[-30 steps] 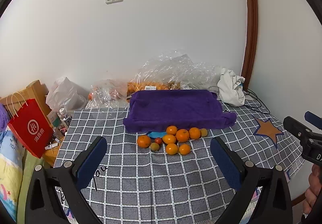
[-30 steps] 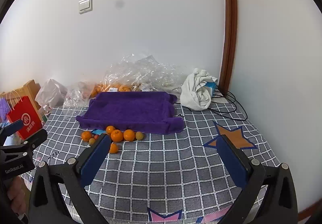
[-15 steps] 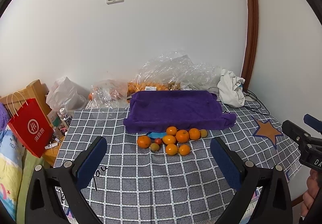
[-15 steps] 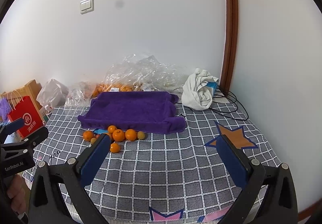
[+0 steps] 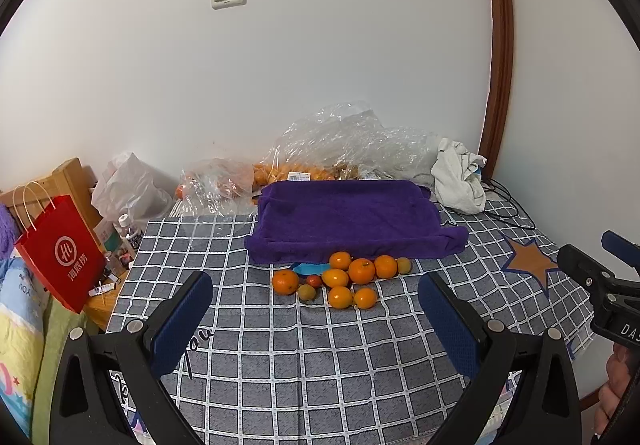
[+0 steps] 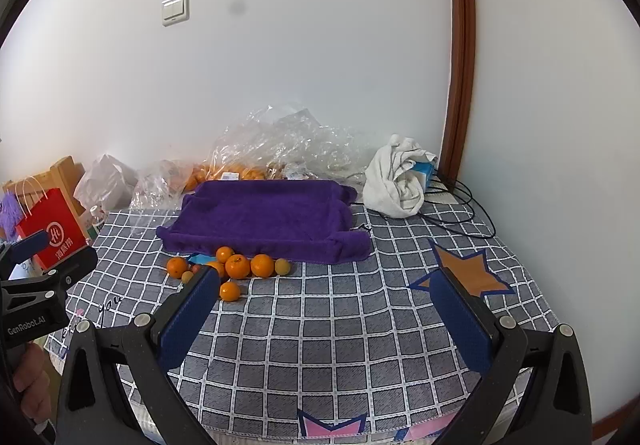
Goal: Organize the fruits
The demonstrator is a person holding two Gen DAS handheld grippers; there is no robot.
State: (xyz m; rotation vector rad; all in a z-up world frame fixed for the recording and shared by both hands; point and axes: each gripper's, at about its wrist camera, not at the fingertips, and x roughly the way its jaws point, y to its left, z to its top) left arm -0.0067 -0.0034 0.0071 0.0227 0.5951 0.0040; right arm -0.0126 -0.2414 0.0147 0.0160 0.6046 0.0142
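while both the left claw and right claw hover spread and empty, the fruits sit clustered on the checked cloth just before the purple towel, likely awaiting sorting.

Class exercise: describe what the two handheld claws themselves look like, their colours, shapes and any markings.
Both claws, left and right, have black angular plastic frames with silver screws and two long fingers faced with textured dark-blue pads. Seen from the other camera, the left body reads "GenRobot.AI" in white; the right shows partial white letters "DA". No sleeves show.
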